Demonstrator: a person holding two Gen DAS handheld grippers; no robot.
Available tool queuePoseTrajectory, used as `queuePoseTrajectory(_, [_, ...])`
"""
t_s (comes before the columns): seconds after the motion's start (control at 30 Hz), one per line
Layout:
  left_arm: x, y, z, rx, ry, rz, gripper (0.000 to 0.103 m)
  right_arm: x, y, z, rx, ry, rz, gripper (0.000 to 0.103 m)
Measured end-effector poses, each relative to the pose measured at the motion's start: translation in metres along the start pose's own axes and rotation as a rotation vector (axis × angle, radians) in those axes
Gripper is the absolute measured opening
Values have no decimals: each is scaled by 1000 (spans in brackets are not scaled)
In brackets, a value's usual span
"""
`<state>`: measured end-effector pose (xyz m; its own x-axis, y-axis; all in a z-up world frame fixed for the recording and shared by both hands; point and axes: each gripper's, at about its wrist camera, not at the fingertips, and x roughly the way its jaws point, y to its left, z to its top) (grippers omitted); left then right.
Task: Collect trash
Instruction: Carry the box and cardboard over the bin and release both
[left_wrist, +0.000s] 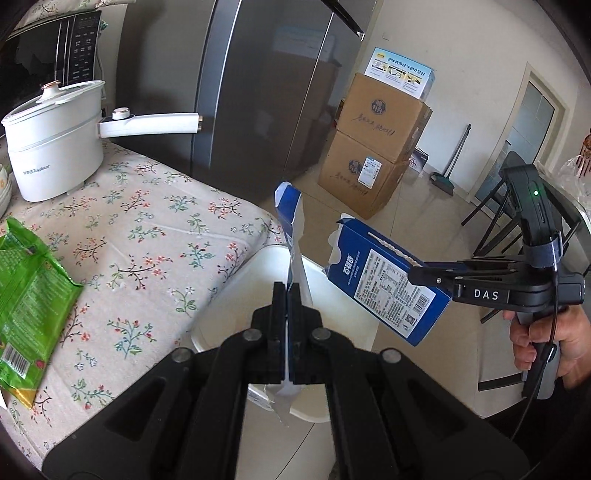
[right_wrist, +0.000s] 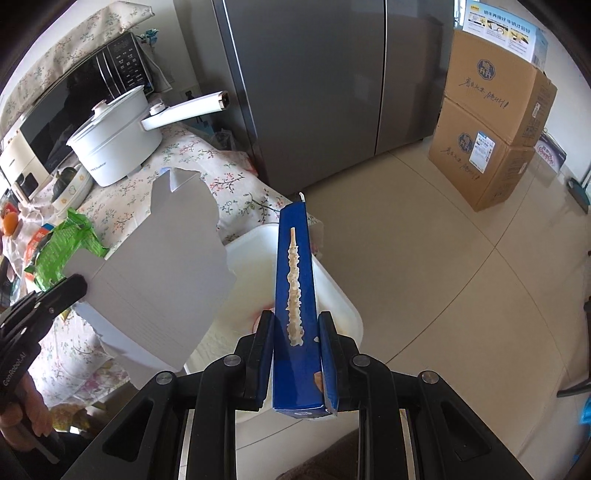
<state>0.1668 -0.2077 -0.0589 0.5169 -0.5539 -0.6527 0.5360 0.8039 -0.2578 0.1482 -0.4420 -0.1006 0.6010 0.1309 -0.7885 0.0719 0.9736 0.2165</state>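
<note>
My left gripper (left_wrist: 287, 291) is shut on a torn piece of blue carton (left_wrist: 291, 221), held edge-on above a white bin (left_wrist: 258, 295). In the right wrist view this piece shows its grey inner side (right_wrist: 159, 288), held by the left gripper (right_wrist: 74, 286). My right gripper (right_wrist: 295, 325) is shut on a blue snack box (right_wrist: 295, 295) with a glue strip, over the white bin (right_wrist: 332, 291). The same box (left_wrist: 388, 284) and the right gripper (left_wrist: 417, 275) also show in the left wrist view. A green wrapper (left_wrist: 26, 295) lies on the floral tablecloth.
A white electric pot (left_wrist: 55, 140) with a long handle stands on the floral table (left_wrist: 147, 240). A microwave (right_wrist: 74, 99), bowls and snacks sit behind. A grey fridge (right_wrist: 314, 85) and stacked cardboard boxes (left_wrist: 376, 155) stand on the tiled floor. Dark chairs (left_wrist: 498, 206) stand at the right.
</note>
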Motion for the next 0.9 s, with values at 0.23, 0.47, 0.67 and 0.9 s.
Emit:
queuePoseTrajectory(0.23, [21, -1, -4, 45, 31, 84, 31, 2, 0, 0, 2, 13, -7, 24])
queuePoseTrajectory(0.47, [5, 24, -4, 15, 35, 174, 61, 10, 13, 2, -29, 35, 0, 24])
queuePoseTrajectory(0.67, [-15, 46, -8, -21, 37, 230, 75, 20, 26, 5, -46, 60, 15, 25])
queuePoseTrajectory(0.9, [-45, 73, -15, -40, 33, 316, 81, 28, 44, 17, -52, 54, 29, 53])
